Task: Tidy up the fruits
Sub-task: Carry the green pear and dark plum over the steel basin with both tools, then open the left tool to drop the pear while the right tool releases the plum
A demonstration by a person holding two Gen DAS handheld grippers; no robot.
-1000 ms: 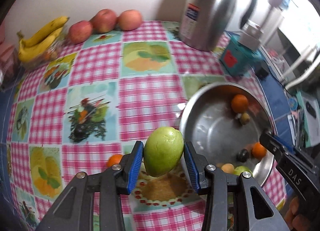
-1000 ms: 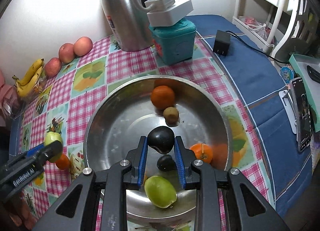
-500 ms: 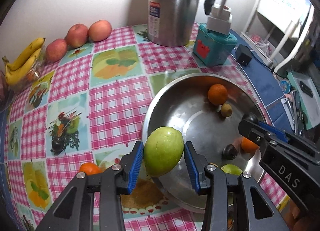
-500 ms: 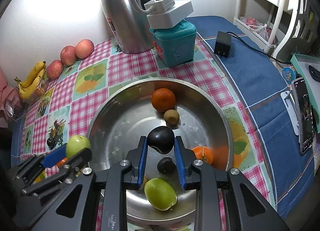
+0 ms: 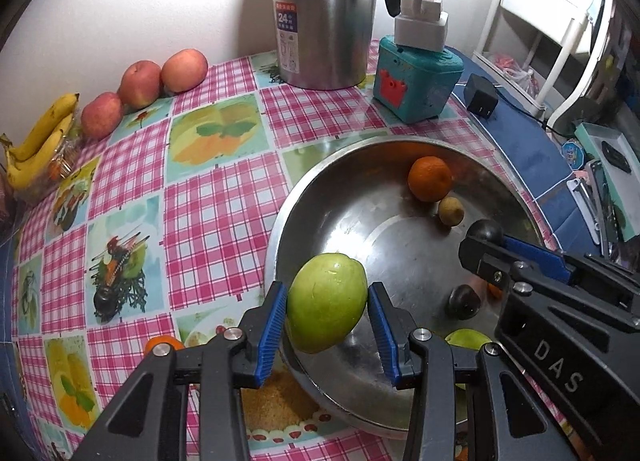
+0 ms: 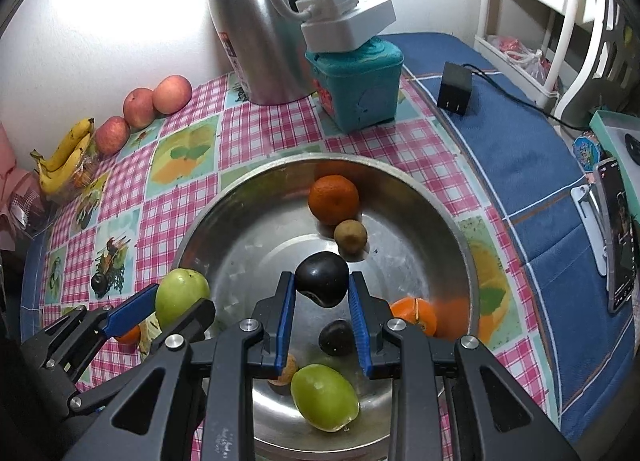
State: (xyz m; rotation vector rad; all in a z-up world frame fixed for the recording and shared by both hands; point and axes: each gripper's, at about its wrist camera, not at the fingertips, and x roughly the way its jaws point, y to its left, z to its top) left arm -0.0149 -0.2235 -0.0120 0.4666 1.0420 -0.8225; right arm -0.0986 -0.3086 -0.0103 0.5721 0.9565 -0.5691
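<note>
Claws both clenched: left claw (image 5: 327,315) grips smooth green fruit (image 5: 326,303), right claw (image 6: 321,301) glossy dark plum (image 6: 322,279).

My left tongs (image 5: 327,315) have blue pads on a light green fruit (image 5: 326,303); my right tongs (image 6: 321,293) clamp a glossy black fruit (image 6: 322,279). Worktop cloth (image 5: 208,213): pink-white check with fruit panels. Bowl (image 6: 460,245): silver.

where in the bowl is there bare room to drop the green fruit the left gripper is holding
The left gripper holds the green fruit over the near-left rim of the bowl. The bowl's left half and centre are bare steel. It is crowded on the right and near side: large orange, small brown fruit, second orange, dark fruit, another green fruit.
</note>
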